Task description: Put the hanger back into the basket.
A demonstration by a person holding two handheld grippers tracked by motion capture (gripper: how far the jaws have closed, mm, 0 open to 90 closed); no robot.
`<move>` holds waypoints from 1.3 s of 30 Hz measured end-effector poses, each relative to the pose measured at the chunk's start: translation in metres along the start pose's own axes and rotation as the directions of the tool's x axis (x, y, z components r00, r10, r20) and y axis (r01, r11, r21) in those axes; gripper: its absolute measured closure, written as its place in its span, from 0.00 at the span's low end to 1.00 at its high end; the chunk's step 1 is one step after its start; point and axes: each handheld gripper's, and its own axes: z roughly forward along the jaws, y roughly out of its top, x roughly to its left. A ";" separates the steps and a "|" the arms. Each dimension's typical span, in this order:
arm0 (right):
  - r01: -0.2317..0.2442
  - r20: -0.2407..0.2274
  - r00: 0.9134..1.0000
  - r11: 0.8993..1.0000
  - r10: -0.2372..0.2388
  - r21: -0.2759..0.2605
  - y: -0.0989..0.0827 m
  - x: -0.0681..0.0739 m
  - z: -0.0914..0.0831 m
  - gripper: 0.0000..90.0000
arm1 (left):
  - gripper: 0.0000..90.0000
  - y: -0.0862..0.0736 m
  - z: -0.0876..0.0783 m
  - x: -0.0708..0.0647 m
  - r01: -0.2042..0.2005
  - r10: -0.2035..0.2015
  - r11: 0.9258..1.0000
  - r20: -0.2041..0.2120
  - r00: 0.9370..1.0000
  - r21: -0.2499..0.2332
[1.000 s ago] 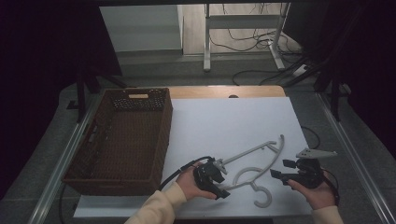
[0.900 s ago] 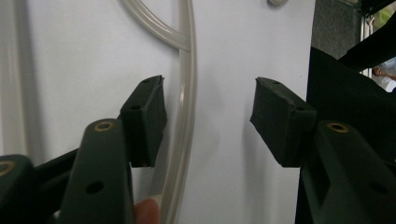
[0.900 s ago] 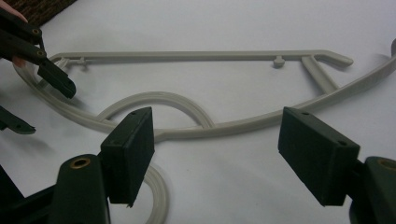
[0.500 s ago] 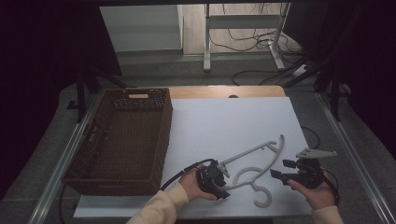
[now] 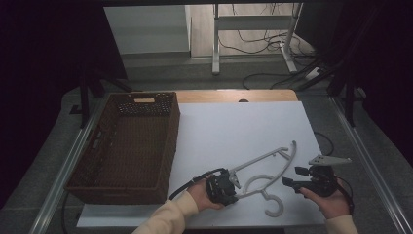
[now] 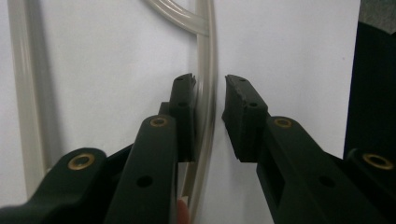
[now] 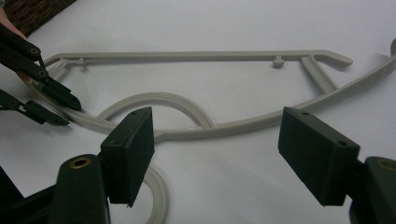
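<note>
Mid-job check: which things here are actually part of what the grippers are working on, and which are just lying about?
In play:
- hanger, pale plastic, flat on the white sheet
- left gripper, jaws open around the hanger's rod
- right gripper, jaws open, near the hook end

Probably next, untouched:
- wicker basket, to the left

Just lying about:
- cables on the floor beyond the table

Smooth plastic hanger (image 7: 219,126); woven wicker basket (image 5: 127,146)
</note>
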 end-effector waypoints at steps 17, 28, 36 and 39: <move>-0.003 0.005 1.000 1.000 0.003 0.003 0.000 0.000 0.001 0.30 | 0.88 0.002 0.000 -0.001 0.011 -0.011 1.000 -0.011 1.000 0.009; -0.029 0.022 0.999 0.999 0.029 -0.028 -0.001 -0.007 -0.006 0.30 | 0.91 0.004 -0.001 0.005 0.031 -0.032 0.999 0.040 0.999 0.019; -0.137 0.043 0.989 0.981 0.143 -0.135 -0.005 -0.026 -0.024 0.31 | 0.91 0.004 -0.026 0.014 0.082 -0.073 0.994 0.121 0.990 -0.074; -0.164 0.045 0.984 0.973 0.173 -0.160 -0.007 -0.032 -0.027 0.32 | 0.91 0.004 -0.038 0.018 0.124 -0.104 0.983 0.146 0.984 -0.135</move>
